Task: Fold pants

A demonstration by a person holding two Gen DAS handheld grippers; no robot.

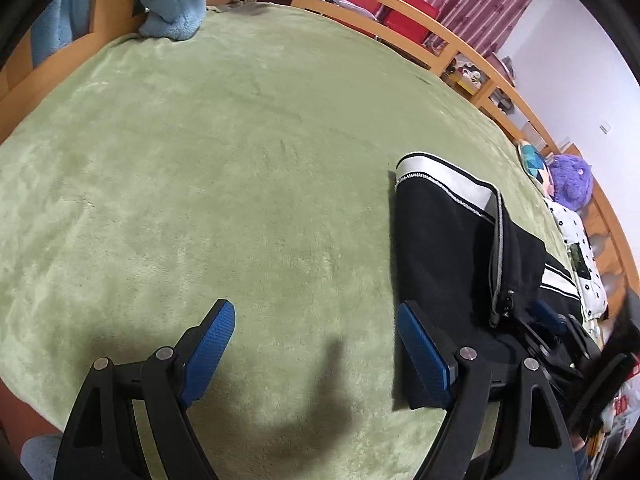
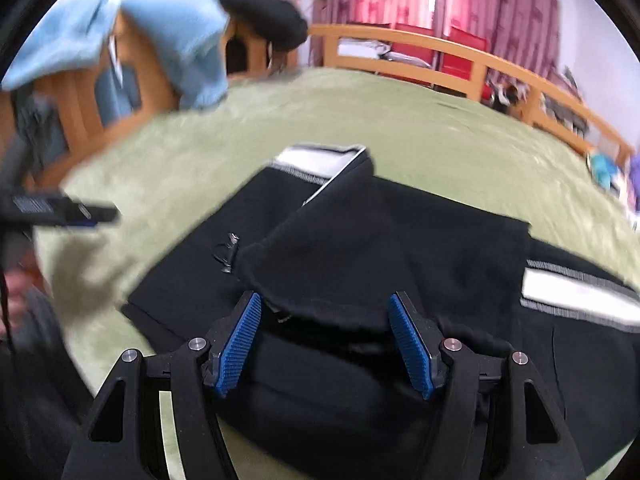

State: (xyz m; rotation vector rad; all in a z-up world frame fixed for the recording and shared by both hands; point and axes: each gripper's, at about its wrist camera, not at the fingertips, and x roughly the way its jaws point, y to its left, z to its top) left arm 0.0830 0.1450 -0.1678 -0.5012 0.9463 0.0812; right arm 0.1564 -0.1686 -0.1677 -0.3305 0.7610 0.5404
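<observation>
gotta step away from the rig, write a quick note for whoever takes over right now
Left hand-held gripper: open, empty, over bare green blanket, just left of the pants.
Right hand-held gripper: open, straddling a bunched black fabric edge, not clamped on it.
Black pants with white side stripes: on the blanket, partly folded, one layer lying over another, top layer rumpled.
Done: a first fold seems in.
Left: grip the near edge, finish folding, flatten. The right view is blurred, so check the layers first.

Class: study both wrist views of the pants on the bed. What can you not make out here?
- Pants, right wrist view: motion blur hides their fold lines.
- Pants, left wrist view: far end cut off by the lens edge and right gripper.
- Shelf items: too small.
</observation>
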